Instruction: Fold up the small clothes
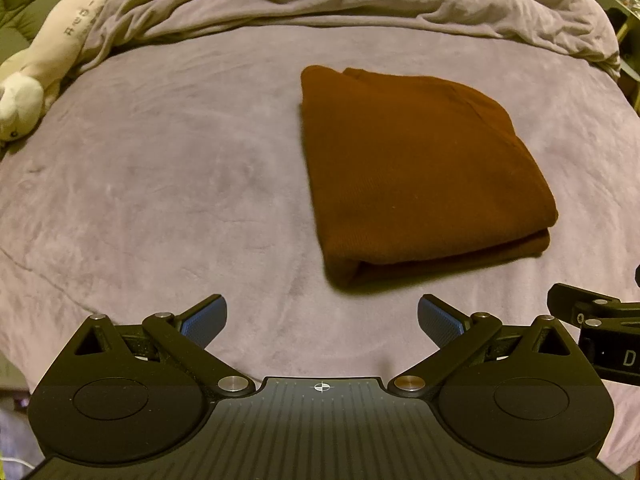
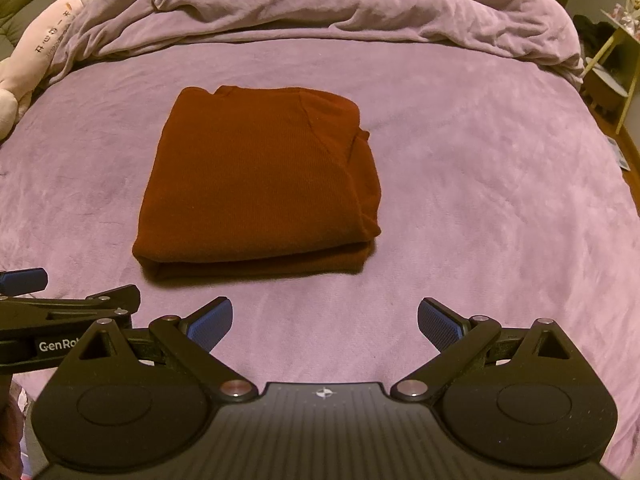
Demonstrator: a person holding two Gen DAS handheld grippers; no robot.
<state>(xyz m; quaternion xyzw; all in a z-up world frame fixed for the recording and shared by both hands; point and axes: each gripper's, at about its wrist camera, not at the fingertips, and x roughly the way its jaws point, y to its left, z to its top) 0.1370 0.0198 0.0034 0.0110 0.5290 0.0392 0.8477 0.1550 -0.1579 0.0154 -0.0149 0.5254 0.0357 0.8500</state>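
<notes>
A rust-brown garment (image 1: 420,172) lies folded into a compact rectangle on the purple bed cover (image 1: 160,200). In the right wrist view the garment (image 2: 260,184) sits left of centre. My left gripper (image 1: 322,322) is open and empty, held back from the garment's near edge. My right gripper (image 2: 325,324) is open and empty too, also short of the near edge. The left gripper's body shows at the left edge of the right wrist view (image 2: 60,312), and part of the right gripper shows at the right edge of the left wrist view (image 1: 600,328).
A bunched purple duvet (image 1: 380,4) lies across the far side of the bed. A long white plush toy (image 1: 52,48) lies at the far left. A small side table (image 2: 612,72) stands off the bed's right edge.
</notes>
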